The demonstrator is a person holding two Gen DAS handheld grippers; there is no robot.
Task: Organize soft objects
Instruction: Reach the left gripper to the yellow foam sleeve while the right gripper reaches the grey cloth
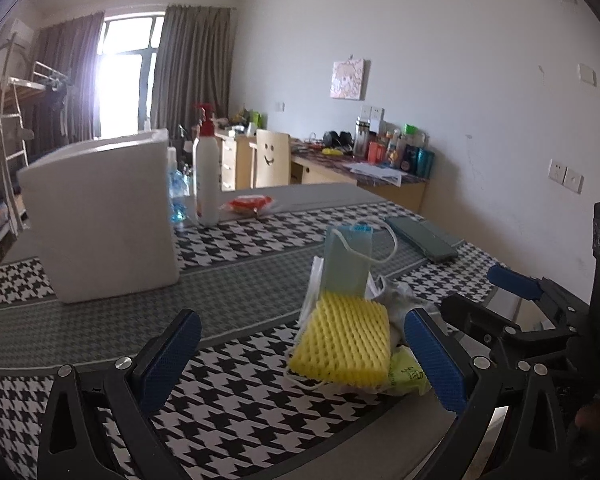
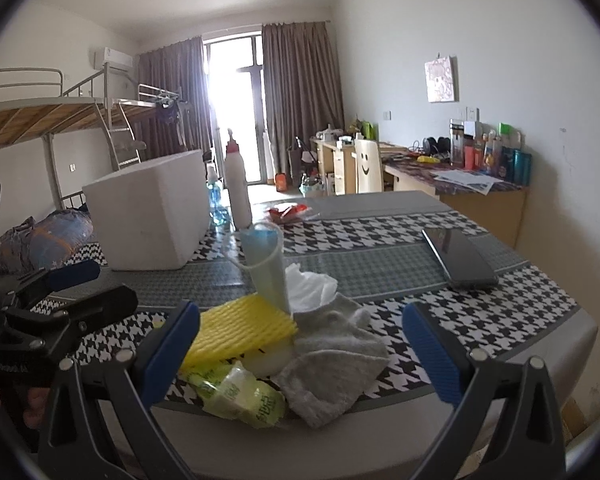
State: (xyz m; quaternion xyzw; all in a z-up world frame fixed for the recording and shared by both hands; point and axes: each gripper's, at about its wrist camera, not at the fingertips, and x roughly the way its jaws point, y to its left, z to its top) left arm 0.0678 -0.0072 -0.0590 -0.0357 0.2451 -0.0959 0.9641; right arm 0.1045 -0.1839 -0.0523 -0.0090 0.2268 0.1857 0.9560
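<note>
the left tool [image 1: 304,356] hangs low over the near edge of the bench [image 1: 100,320], its blue pads spread wide with nothing between them, the yellow foam net [image 1: 342,346] lying just ahead of the gap and nearer the right pad; the right tool [image 2: 300,350] is likewise wide open and empty, framing the same small heap from the other side, and each tool shows at the edge of the other's view. nearest in the right wrist view lies a green tissue packet [image 2: 240,398] at the bench edge, touching a crumpled grey cloth [image 2: 336,356] to its right; the yellow foam net sits just behind the packet, partly over a pale item i cannot identify. behind these a white crumpled tissue [image 2: 310,286] rests against a light blue face mask [image 2: 266,264], which stands tilted up out of the pile with its ear loop hanging free. the houndstooth cloth covers the bench under all of it. further back on the right a dark phone [image 2: 460,258] lies flat, well apart from the heap. on the left stands a white foam box [image 2: 148,212], with a white spray bottle [image 2: 236,184] and a blue-tinted bottle [image 2: 216,200] just beside its far corner, and a red packet [image 2: 290,212] lies near them. beyond the bench are a chair with a smiley face [image 2: 368,166], a cluttered desk along the wall, a loft bed and curtained windows
</note>
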